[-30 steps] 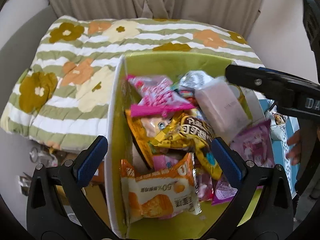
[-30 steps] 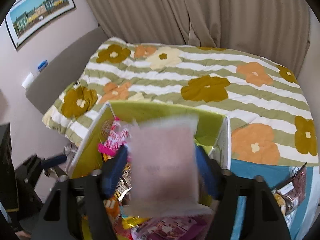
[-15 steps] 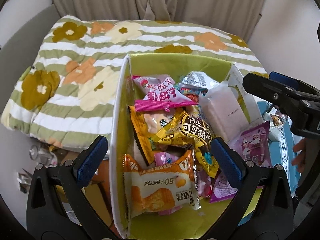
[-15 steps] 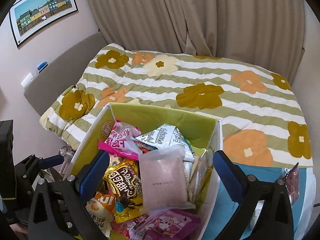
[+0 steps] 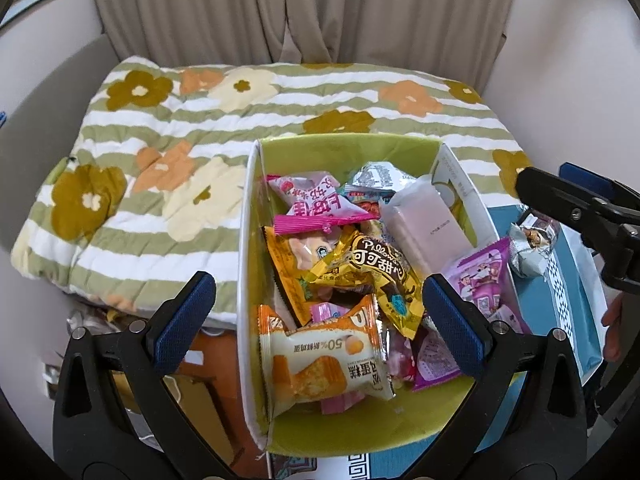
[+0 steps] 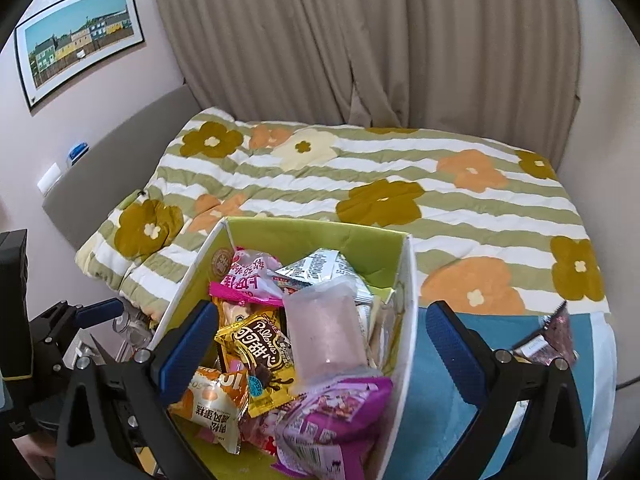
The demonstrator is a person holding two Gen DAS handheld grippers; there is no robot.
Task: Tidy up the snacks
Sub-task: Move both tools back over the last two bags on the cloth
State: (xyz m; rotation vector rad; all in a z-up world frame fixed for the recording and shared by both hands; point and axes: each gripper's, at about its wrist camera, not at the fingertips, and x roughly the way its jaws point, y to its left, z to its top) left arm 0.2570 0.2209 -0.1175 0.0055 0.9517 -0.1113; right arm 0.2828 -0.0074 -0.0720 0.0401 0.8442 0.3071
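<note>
A green-lined white box point(image 5: 248, 264) point(image 6: 406, 300) holds several snack packets. A pale pink packet point(image 5: 430, 226) point(image 6: 326, 330) leans against its right wall. An orange cake packet point(image 5: 324, 364) point(image 6: 212, 404) lies at the near end, beside a gold cocoa packet point(image 5: 376, 268) point(image 6: 260, 352) and a purple packet point(image 5: 484, 276) point(image 6: 332, 412). My left gripper point(image 5: 318, 316) hangs open above the box with nothing between its fingers. My right gripper point(image 6: 320, 340) stands wide open above the box's right side, empty; it also shows as a black arm point(image 5: 576, 216) in the left wrist view.
The box stands on a blue mat point(image 6: 440, 380) in front of a bed with a striped flower quilt point(image 5: 200, 152) point(image 6: 400, 184). More snack packets lie on the mat at right point(image 5: 532, 244) point(image 6: 548, 336). Curtains hang behind the bed. A person's fingers point(image 5: 612, 324) show at the right edge.
The right gripper opened and let the pale pink packet drop into the box, then drew back up and to the right. Both grippers have risen a little from the box.
</note>
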